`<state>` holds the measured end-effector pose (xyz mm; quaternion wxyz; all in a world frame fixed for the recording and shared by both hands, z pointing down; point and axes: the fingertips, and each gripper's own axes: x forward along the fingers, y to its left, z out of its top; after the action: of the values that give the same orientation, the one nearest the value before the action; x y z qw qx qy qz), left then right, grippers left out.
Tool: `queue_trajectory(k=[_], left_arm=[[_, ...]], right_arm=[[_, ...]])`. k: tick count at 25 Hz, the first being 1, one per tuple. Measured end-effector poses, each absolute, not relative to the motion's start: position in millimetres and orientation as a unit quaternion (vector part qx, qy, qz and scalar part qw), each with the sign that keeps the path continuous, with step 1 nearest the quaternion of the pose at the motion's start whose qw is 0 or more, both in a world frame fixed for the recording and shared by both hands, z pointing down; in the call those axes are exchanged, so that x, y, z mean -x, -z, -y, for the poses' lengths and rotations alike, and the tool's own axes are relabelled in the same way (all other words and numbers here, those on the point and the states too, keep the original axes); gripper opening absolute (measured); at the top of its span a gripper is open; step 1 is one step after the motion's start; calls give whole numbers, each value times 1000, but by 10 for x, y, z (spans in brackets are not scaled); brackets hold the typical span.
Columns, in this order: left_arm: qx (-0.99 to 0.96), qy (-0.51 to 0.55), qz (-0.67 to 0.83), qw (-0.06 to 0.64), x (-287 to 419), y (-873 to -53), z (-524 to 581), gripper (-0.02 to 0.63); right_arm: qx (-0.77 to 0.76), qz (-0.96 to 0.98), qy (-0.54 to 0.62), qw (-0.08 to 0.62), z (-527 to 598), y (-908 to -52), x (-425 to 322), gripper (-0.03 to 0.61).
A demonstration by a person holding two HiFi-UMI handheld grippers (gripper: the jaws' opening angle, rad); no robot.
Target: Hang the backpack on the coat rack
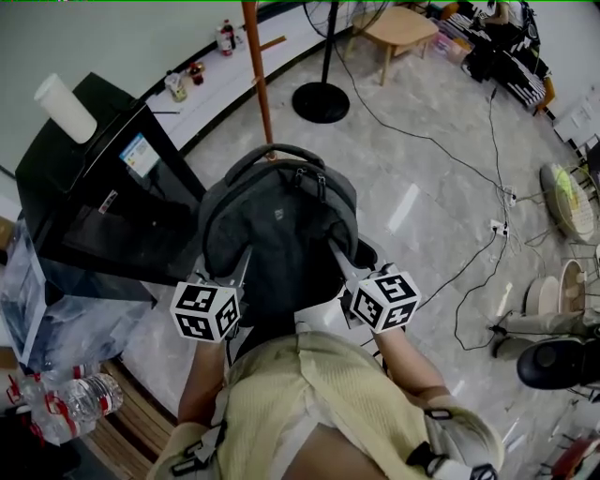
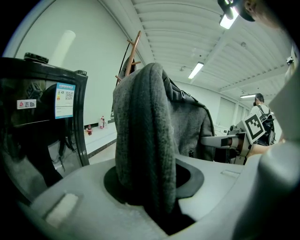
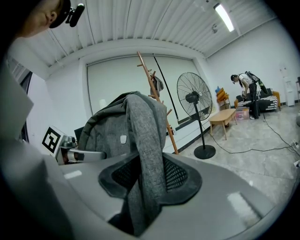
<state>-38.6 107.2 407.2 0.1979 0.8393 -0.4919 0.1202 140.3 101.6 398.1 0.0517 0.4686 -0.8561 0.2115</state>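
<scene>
A grey backpack (image 1: 277, 220) hangs in the air in front of me, its back side toward me and its top handle toward the orange-brown coat rack pole (image 1: 257, 75). My left gripper (image 1: 244, 259) is shut on the left shoulder strap (image 2: 143, 136), which stands up between the jaws. My right gripper (image 1: 336, 251) is shut on the right shoulder strap (image 3: 145, 150). The coat rack's pegs (image 2: 132, 51) show just beyond the backpack's top, and they rise behind the bag in the right gripper view (image 3: 152, 86).
A black cabinet (image 1: 98, 202) stands close on the left, with water bottles (image 1: 70, 398) on the floor by it. A standing fan (image 3: 196, 105) with a round base (image 1: 321, 101) is right of the rack. Cables (image 1: 469, 272) cross the floor at right. A wooden table (image 1: 398, 28) and a person (image 3: 246, 89) are farther off.
</scene>
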Motion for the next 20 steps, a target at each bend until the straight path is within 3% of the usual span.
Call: queue_trajectory(k=[20], left_arm=[[-823,-113,493,256,692,-4574,540,107]], right_arm=[[-486,837,-227,111,601,-4356,-1067,126]])
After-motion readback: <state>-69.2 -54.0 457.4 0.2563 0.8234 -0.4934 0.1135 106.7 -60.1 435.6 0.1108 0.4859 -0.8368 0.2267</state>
